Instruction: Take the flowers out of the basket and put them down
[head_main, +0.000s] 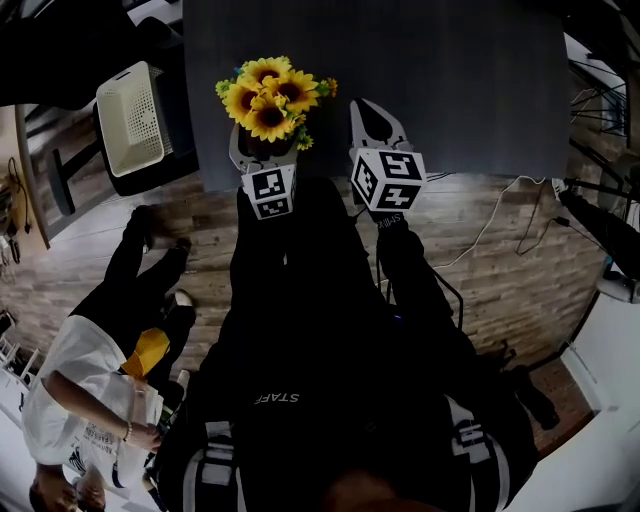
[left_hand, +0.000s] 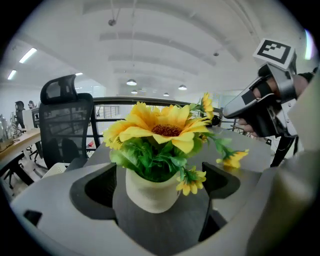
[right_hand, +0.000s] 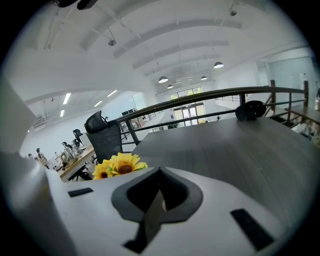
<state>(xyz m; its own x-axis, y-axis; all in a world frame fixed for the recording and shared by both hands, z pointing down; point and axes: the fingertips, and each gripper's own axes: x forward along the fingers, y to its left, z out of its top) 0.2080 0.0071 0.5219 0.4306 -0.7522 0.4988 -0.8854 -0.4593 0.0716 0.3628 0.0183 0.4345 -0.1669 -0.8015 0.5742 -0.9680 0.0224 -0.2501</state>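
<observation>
Dark grey table (head_main: 450, 90) fills the top of the head view, with wood-plank floor (head_main: 500, 270) below its near edge. Both of the person's arms reach forward side by side over that edge. The left gripper (left_hand: 157, 186) is held low and level over the tabletop, its jaws spread wide. The right gripper (right_hand: 159, 192) is raised off the tabletop just right of the flowers, gripped by a hand (left_hand: 252, 125), its jaws pressed together with nothing between them.

A cream pot (left_hand: 150, 192) stands upright on the table and holds the flowers (head_main: 268, 95), yellow sunflowers over green leaves. A white basket (head_main: 140, 120) rests on a black chair (head_main: 150, 175) just off the table's left side, well apart from the pot; only its own perforated walls show inside.

The pot sits between the left gripper's jaws with a gap on each side, touched by neither pad, and the blooms spread above them.
</observation>
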